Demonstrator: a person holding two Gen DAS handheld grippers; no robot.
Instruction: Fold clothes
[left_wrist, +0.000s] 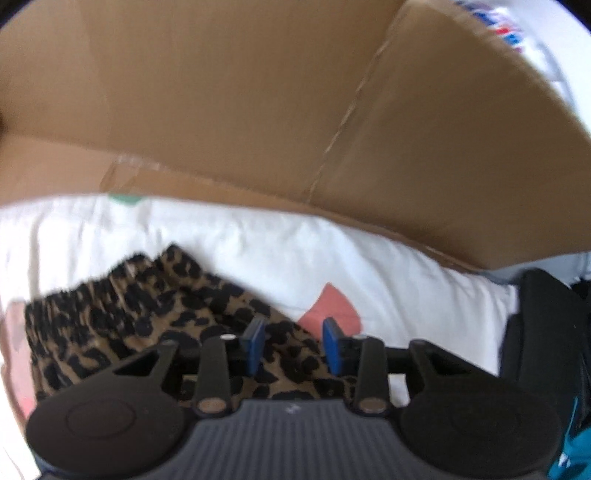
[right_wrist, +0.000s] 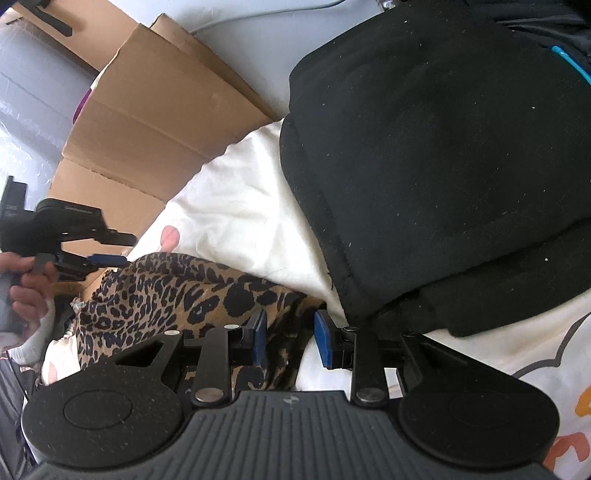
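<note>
Both grippers, left (left_wrist: 290, 345) and right (right_wrist: 290, 341), jaws parted, straddle bunched leopard cloth (right_wrist: 177, 295) on the white sheet (right_wrist: 236, 218): judged light, limp, best pinched at its gathered hem; past it, a folded black garment (right_wrist: 436, 166) and cardboard box (left_wrist: 258, 110).

A white printed bedsheet (right_wrist: 236, 218) covers the surface, with a brown cardboard box (left_wrist: 258, 110) behind it.
</note>
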